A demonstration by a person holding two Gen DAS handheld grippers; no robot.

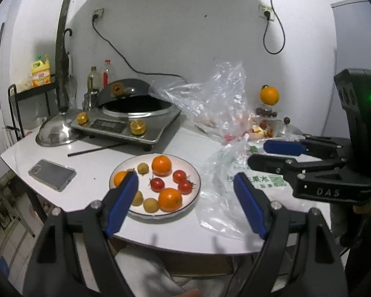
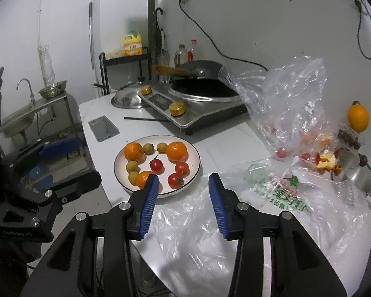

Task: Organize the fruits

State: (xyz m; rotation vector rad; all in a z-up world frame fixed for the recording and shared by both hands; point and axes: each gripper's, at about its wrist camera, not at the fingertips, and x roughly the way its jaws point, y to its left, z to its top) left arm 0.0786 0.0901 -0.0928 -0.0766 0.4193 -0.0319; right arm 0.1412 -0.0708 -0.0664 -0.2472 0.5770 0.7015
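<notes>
A white plate (image 1: 197,180) (image 2: 198,157) on the white table holds three oranges (image 1: 161,165) (image 2: 176,151), three cherry tomatoes (image 1: 157,184) (image 2: 156,165) and several small yellow-brown fruits (image 1: 143,167) (image 2: 148,147). My left gripper (image 1: 185,177) hangs above the plate's near side, open wide, with nothing between its blue pads. My right gripper (image 2: 183,177) is open just right of the plate, over its near rim and a plastic bag, and holds nothing. Each gripper also shows at the edge of the other's view.
Crumpled clear plastic bags (image 1: 210,104) (image 2: 284,94) and a printed bag (image 2: 284,193) cover the table's right side, with fruit scraps (image 2: 326,163) and an orange (image 2: 358,118) behind. A cooker with a wok (image 1: 136,113), a steel lid (image 1: 54,133), a phone (image 1: 52,174) and a chopstick (image 1: 96,149) lie at back left.
</notes>
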